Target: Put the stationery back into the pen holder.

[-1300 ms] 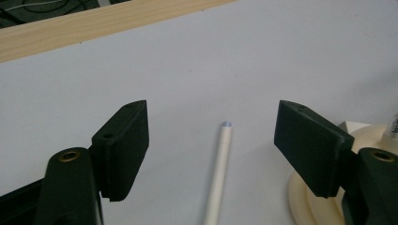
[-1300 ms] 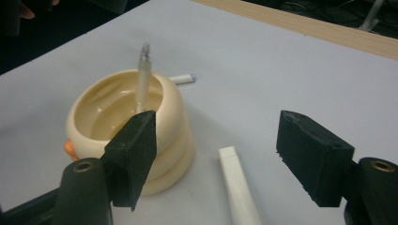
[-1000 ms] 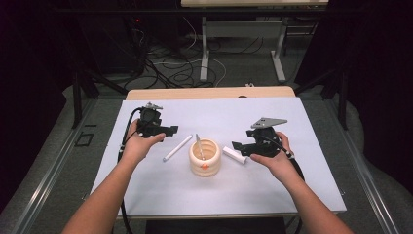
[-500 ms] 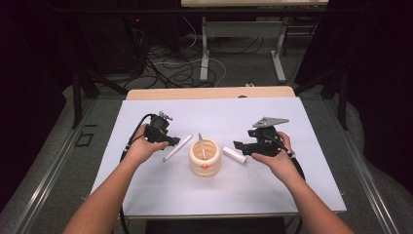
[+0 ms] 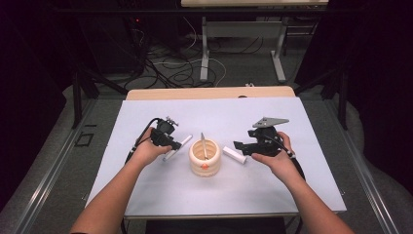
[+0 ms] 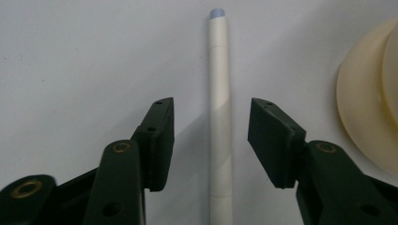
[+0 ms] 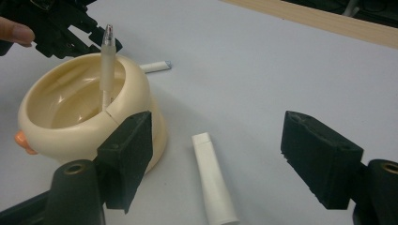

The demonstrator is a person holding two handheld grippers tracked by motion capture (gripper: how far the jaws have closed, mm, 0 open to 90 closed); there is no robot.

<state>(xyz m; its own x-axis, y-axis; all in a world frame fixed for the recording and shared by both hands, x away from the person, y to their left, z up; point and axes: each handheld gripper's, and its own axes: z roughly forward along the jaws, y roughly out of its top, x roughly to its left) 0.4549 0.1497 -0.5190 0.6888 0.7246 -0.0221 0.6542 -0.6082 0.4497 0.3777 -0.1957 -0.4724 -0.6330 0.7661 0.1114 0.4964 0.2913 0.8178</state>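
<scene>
Whereas a second ago the left gripper (image 5: 171, 146) was held nearer the upper left of the white table mat (image 5: 311, 180), it now sits lower, over the white pen (image 6: 220, 126) lying left of the cream ribbed cup (image 5: 204, 157). Its jaws have just been closing; the pen lies between the pads (image 6: 157, 140) with gaps on both sides, untouched. The right gripper (image 5: 238, 147) is unmoved at centre right, jaws apart and empty above a short white cap (image 7: 212, 183). A second pen (image 7: 107, 65) stands in the cup. The left hand (image 5: 146, 152) hides the first pen's lower end in the high view.
</scene>
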